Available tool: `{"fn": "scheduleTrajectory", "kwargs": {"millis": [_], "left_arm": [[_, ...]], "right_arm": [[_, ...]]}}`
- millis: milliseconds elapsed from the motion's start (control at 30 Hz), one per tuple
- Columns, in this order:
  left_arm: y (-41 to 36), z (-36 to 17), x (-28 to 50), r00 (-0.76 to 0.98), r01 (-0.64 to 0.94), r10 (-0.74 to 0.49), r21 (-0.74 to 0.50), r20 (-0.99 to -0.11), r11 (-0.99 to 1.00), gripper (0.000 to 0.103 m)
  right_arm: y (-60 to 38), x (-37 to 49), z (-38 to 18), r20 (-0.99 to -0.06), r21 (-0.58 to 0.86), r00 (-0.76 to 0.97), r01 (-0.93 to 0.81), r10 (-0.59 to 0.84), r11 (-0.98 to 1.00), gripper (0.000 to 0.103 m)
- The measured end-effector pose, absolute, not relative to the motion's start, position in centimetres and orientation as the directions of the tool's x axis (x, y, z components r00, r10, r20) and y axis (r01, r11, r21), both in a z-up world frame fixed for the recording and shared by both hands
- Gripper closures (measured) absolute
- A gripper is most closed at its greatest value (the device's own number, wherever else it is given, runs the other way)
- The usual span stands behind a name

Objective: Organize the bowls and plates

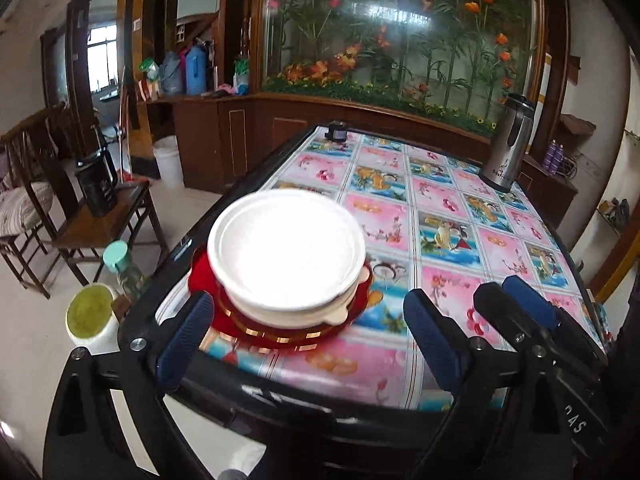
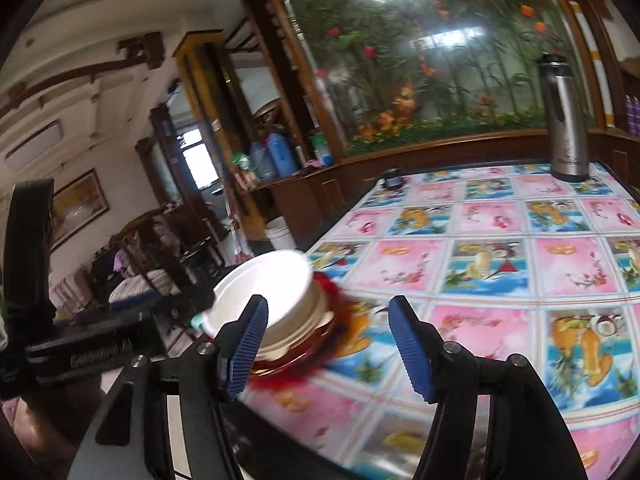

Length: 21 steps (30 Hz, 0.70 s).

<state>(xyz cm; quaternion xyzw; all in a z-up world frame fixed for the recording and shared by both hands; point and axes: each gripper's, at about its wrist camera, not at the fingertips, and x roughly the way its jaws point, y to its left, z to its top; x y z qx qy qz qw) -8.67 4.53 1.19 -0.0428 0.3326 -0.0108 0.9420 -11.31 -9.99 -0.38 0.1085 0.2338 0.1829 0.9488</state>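
A: Grippers first, nearest us. Left gripper [image 1: 308,336] has its jaws spread about as wide as they go, nothing between the pads; the stack sits just ahead of the gap, untouched.

B: And the right gripper [image 2: 328,344]?

A: Jaws partly apart, empty too. Its left finger crosses in front of the stack in the right wrist view, but I see no pad pressing on anything. In the left wrist view it shows at the right, over the table's near edge.

B: Where's the stack?

A: White bowl [image 1: 286,246] on top, nested in cream bowls [image 1: 340,314], all on a red plate [image 1: 280,334] with a gold band. It sits at the near left corner of the table [image 1: 460,208], the plate's rim close to the black border on the left side.

B: Room to move?

A: Plenty to the right and beyond: bare patterned cloth across the middle. Off the left edge it's tighter: a teal-capped bottle [image 1: 120,268] and a cup of green liquid [image 1: 90,316] below table level, then a wooden chair [image 1: 100,220] bearing a dark jug [image 1: 96,188].

B: Far end?

A: Steel flask [image 1: 508,144] at the far right corner, a small dark object [image 1: 335,131] on the far edge.
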Motion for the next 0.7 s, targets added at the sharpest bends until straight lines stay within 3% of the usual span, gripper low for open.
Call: {"fn": "scheduleTrajectory", "kwargs": {"millis": [267, 567, 700], "left_arm": [[5.1, 0.6, -10.9, 0.75, 0.055, -0.119, -0.118, -0.651, 0.991, 0.0], [7.9, 1.7, -12.7, 0.804, 0.068, -0.176, -0.206, -0.568, 0.976, 0.0], [8.8, 0.3, -13.6, 0.787, 0.056, -0.189, -0.237, -0.587, 0.97, 0.0]], "right_arm": [[-8.8, -14.9, 0.3, -0.368, 0.28, 0.836, -0.318, 0.407, 0.906, 0.038], [-8.7, -16.8, 1.9, -0.315, 0.264, 0.862, -0.324, 0.398, 0.909, 0.037], [-8.0, -16.9, 2.0, -0.311, 0.258, 0.859, -0.334, 0.406, 0.906, 0.036]]}}
